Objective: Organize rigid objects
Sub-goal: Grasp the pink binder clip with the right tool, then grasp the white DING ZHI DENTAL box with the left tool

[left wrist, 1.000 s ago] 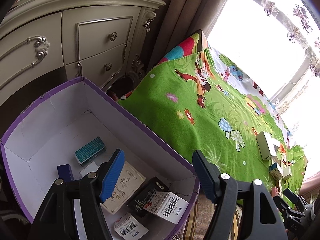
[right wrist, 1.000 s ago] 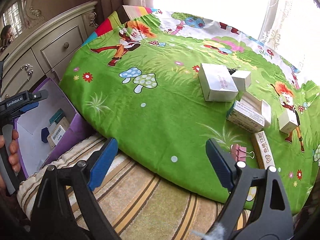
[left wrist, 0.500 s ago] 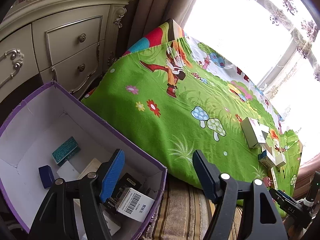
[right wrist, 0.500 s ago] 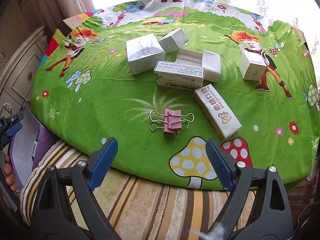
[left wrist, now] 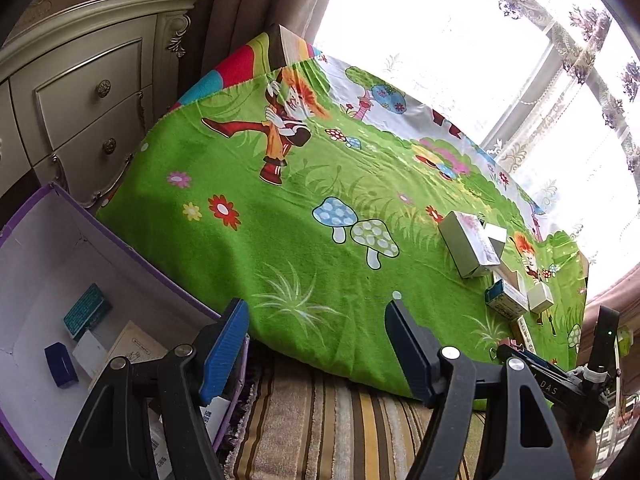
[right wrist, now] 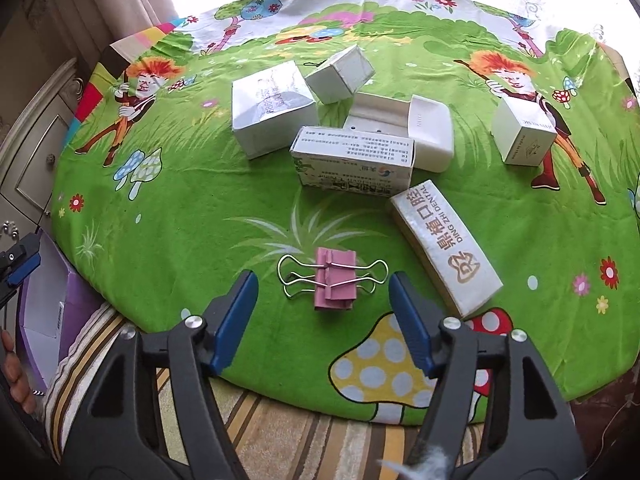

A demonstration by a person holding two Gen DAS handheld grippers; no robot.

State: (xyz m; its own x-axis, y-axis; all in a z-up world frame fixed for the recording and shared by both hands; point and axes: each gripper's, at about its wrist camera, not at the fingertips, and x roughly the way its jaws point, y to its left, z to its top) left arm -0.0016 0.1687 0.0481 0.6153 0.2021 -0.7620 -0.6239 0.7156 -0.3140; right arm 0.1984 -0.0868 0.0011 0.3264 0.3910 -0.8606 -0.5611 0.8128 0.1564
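A pink binder clip [right wrist: 335,285] lies on the green cartoon cloth [right wrist: 200,200], just ahead of my open, empty right gripper [right wrist: 323,312], between its fingertips' lines. Behind it lie several white boxes: a long dental box [right wrist: 444,252], a printed box [right wrist: 352,162], a large box [right wrist: 272,108], a small cube [right wrist: 522,134]. My left gripper [left wrist: 318,346] is open and empty, over the cloth's near edge beside the purple storage box [left wrist: 36,264], which holds small packages such as a teal box [left wrist: 87,312]. The boxes also show far right in the left wrist view [left wrist: 470,244].
A cream dresser with drawers [left wrist: 84,92] stands left behind the purple box. A striped towel [left wrist: 320,424] covers the near edge under the cloth. A curtained window [left wrist: 460,40] is behind. The right gripper tool [left wrist: 560,384] shows at lower right of the left wrist view.
My right gripper swung right and closer, from the purple box side to right behind the binder clip. My left gripper turned right, away from over the purple box toward the cloth.
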